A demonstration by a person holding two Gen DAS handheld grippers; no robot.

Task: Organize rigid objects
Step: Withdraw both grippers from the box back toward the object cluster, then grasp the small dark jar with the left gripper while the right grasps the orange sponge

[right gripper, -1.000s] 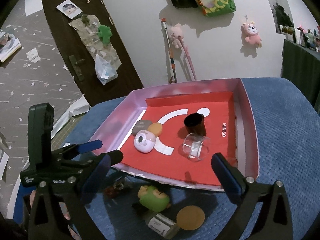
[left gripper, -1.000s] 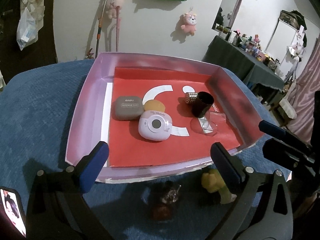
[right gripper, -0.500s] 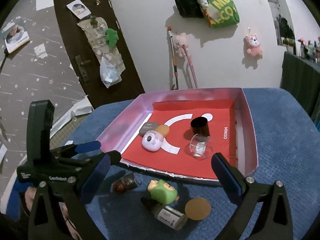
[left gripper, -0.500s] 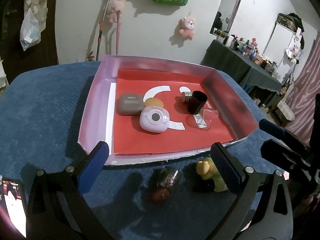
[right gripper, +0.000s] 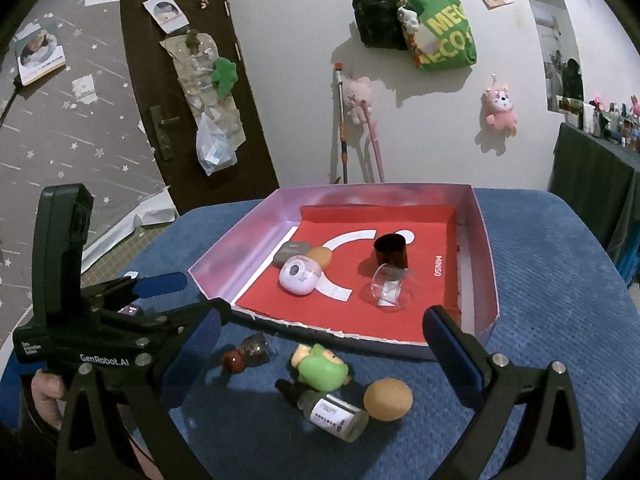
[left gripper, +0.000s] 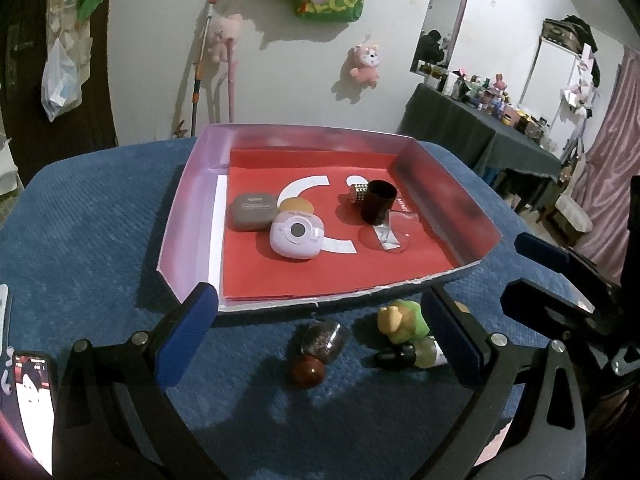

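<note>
Red liner (right gripper: 420,300) reads "MINISO" at 3 o'clock; left gripper (right gripper: 158,296), marked "GenRobot.AI", and right gripper (right gripper: 324,334) both gape, released.

White wall (right gripper: 280,60), dark brown door (right gripper: 188,80), dark-clothed side table (left gripper: 480,136), pink curtain (left gripper: 616,152).

"MINISO" is printed in white on the red liner (right gripper: 436,236) of the pink box (right gripper: 486,256), near the box's right wall. "GenRobot.AI" is read in white on the black body of the left gripper (right gripper: 160,294), seen from the right wrist; smaller white print at its left end is too fine to read. Yellow letters "MEG" above "AECOS" are seen on a green bag (right gripper: 444,40) hung on the wall, partly cut off. The labels on the small bottle (right gripper: 334,414) and the grey case (left gripper: 254,212) are illegible.
</note>
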